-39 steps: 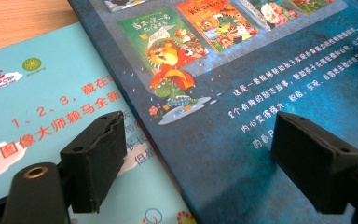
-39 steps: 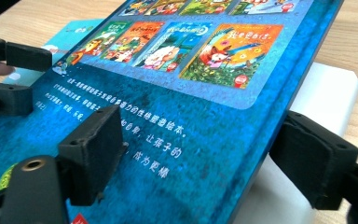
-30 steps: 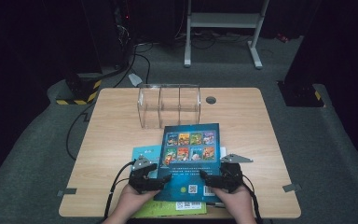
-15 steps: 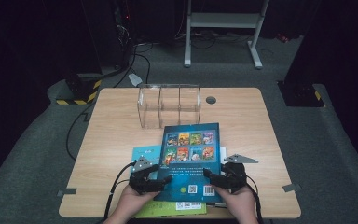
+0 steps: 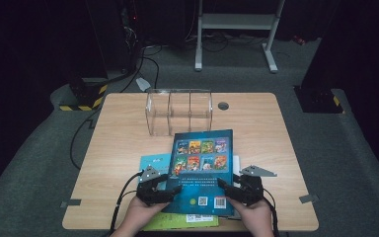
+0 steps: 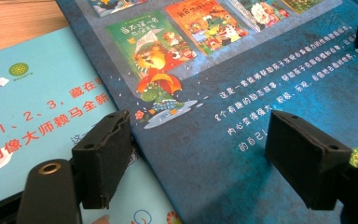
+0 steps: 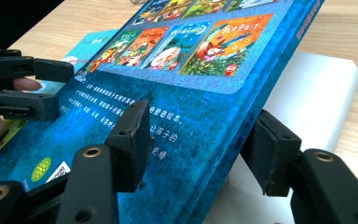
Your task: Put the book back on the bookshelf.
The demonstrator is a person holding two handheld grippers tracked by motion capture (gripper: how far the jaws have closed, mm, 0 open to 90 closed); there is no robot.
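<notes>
While my left claw [image 5: 173, 189] and right claw [image 5: 223, 185] straddle the dark blue book [image 5: 202, 163] at the desk's [image 5: 128, 133] near edge, I am gripping it. The right jaws have just been closing, edge between them, pads seemingly not yet pressing; the left gapes. Next I clamp and lift evenly.

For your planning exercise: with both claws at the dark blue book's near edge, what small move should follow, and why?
Probably finish closing the right claw on the dark blue book. Its jaws have just been closing and straddle the book's raised right edge, one pad on the cover, the other just off the spine. The left claw straddles the left edge, open.
</notes>
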